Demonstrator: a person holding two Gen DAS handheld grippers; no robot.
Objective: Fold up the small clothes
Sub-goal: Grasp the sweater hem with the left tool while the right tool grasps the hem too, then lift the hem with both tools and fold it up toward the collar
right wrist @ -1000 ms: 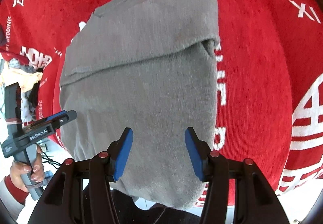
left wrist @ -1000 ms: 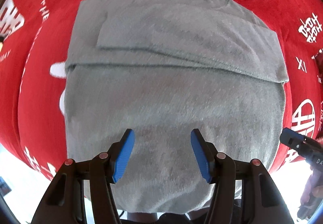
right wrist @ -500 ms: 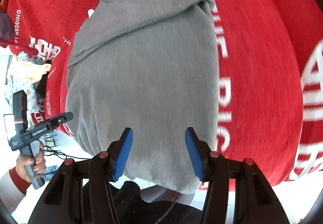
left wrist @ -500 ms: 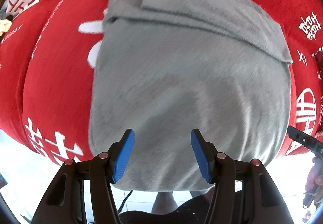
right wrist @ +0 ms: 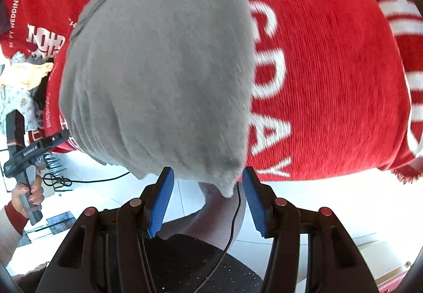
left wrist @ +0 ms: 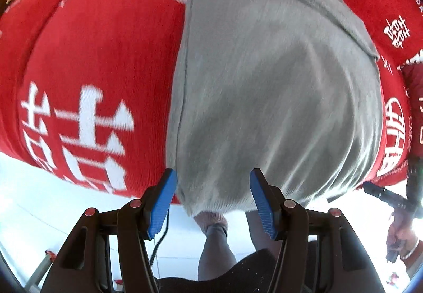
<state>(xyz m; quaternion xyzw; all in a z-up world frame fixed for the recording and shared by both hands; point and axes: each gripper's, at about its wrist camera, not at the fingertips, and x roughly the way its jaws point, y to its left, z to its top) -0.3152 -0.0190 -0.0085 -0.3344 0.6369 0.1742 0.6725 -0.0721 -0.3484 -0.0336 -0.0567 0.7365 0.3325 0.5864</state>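
**On the red cloth, a grey sweater hangs over the near edge**

On the desk, a red cloth (left wrist: 100, 60) with white letters carries the grey sweater (left wrist: 277, 86). Its sleeves are folded across the upper part, and its lower hem hangs down over the near edge of the desk. The left gripper (left wrist: 211, 200) is released, with its blue pads spread apart at the left corner of the hem and nothing between them. The right gripper (right wrist: 205, 197) is released too, and its pads stand on both sides of the hem's right corner (right wrist: 227, 187); I cannot tell if they touch it. Below the edge the person's legs and a white floor (right wrist: 304, 208) show.
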